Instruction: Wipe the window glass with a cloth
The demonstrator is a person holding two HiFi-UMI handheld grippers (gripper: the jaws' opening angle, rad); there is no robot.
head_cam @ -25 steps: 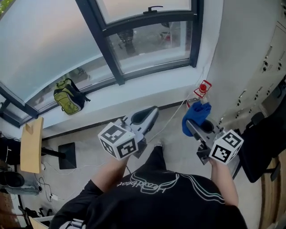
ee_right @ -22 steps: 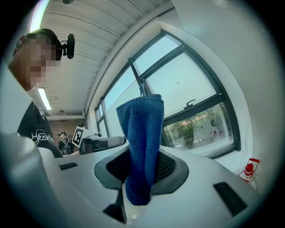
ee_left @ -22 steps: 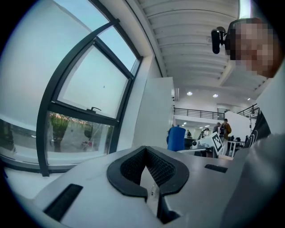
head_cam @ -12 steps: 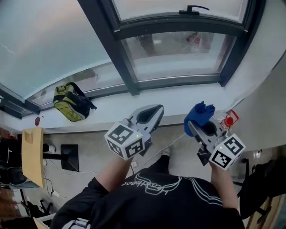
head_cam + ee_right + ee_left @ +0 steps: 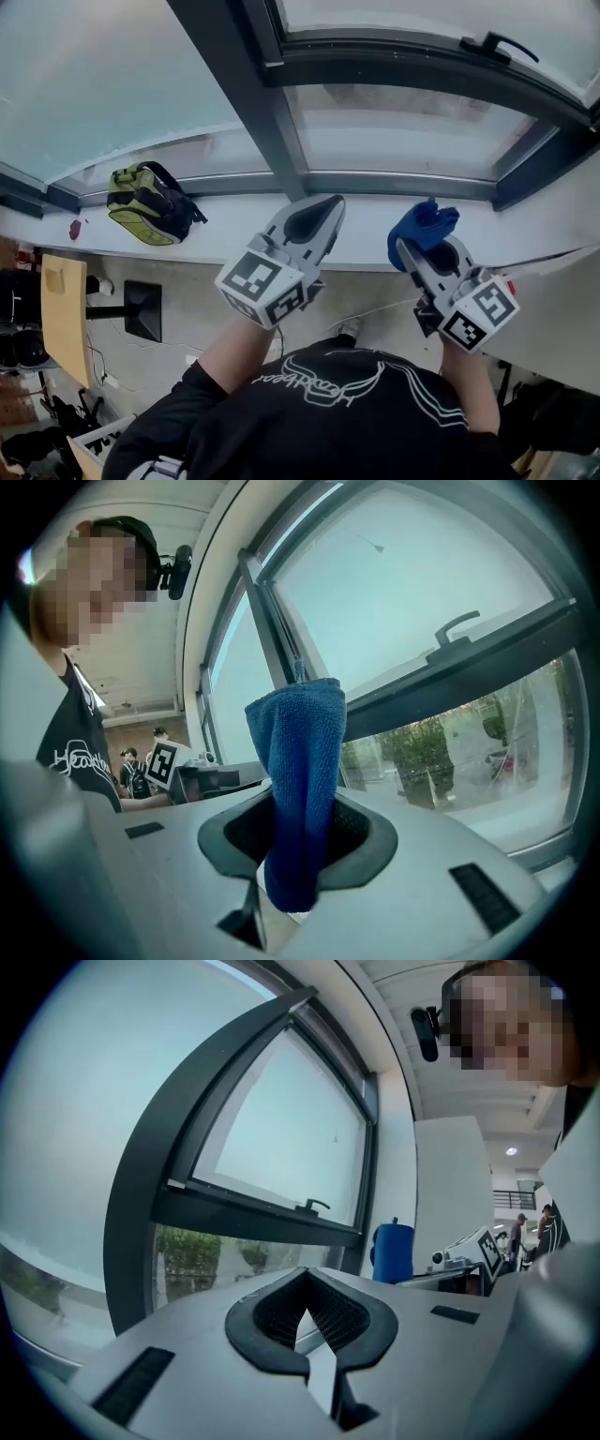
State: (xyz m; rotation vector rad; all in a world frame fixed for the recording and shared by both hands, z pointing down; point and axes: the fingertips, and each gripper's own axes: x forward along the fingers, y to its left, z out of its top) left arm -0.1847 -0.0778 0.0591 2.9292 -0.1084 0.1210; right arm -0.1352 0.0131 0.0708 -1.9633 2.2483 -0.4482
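Note:
A blue cloth (image 5: 424, 228) (image 5: 298, 780) sticks up out of my right gripper (image 5: 419, 246) (image 5: 298, 832), whose jaws are shut on it. It is also seen as a blue roll (image 5: 394, 1252) in the left gripper view. My left gripper (image 5: 314, 217) (image 5: 307, 1312) is shut and holds nothing. Both grippers are held up in front of the window glass (image 5: 412, 122) (image 5: 441, 564) (image 5: 281, 1138), set in a dark frame (image 5: 253, 103). A dark handle (image 5: 497, 45) (image 5: 457, 625) (image 5: 312, 1207) sits on the frame's cross bar. Neither gripper touches the glass.
A white sill (image 5: 356, 244) runs under the window. A yellow-green backpack (image 5: 150, 202) lies on it at the left. Below are a wooden board (image 5: 64, 319), cables on the floor (image 5: 375, 309) and a white wall (image 5: 562, 309) at the right.
The view has swung up and to the right along the window; the handle and frame now sit higher right. Both grippers have risen toward the glass. The cloth stays in the right gripper.

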